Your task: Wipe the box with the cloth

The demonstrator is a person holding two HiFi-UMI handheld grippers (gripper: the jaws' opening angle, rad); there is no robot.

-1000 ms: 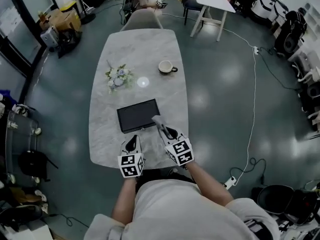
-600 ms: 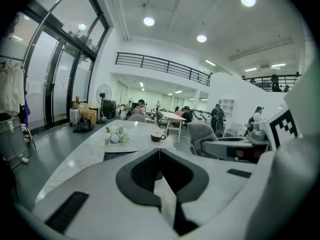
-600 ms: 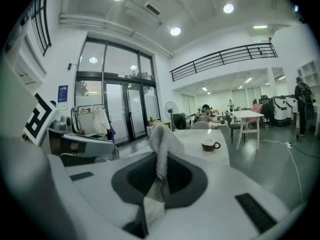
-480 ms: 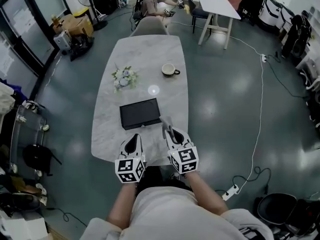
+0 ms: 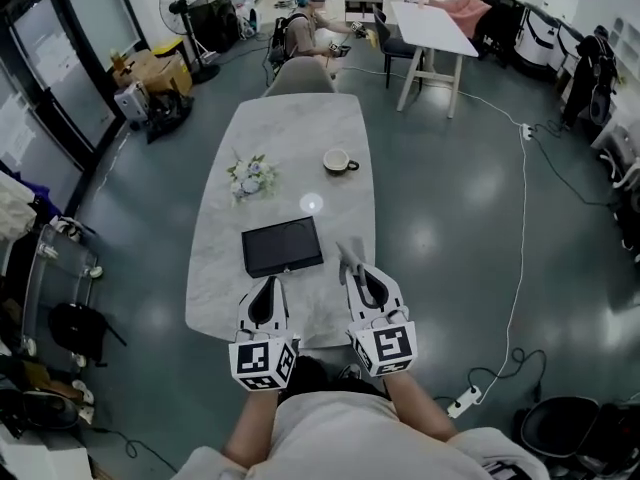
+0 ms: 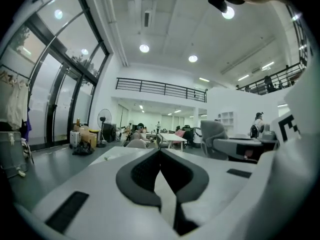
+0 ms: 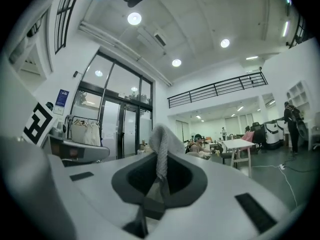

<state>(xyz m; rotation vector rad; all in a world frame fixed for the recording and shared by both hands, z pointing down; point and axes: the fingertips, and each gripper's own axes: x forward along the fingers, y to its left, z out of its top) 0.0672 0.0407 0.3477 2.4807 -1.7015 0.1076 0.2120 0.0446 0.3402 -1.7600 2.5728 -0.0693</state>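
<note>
Cloth (image 7: 161,143) is sitting clamped in the right gripper (image 5: 360,276), seemingly ready for wiping the box (image 5: 283,246), while the left gripper (image 5: 265,290) is idling closed, empty.

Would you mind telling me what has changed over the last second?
The right tongs, shut on the cloth, have drawn back from the box toward the person; the left tongs drew back slightly too. The box, cup and flowers stayed put.
</note>
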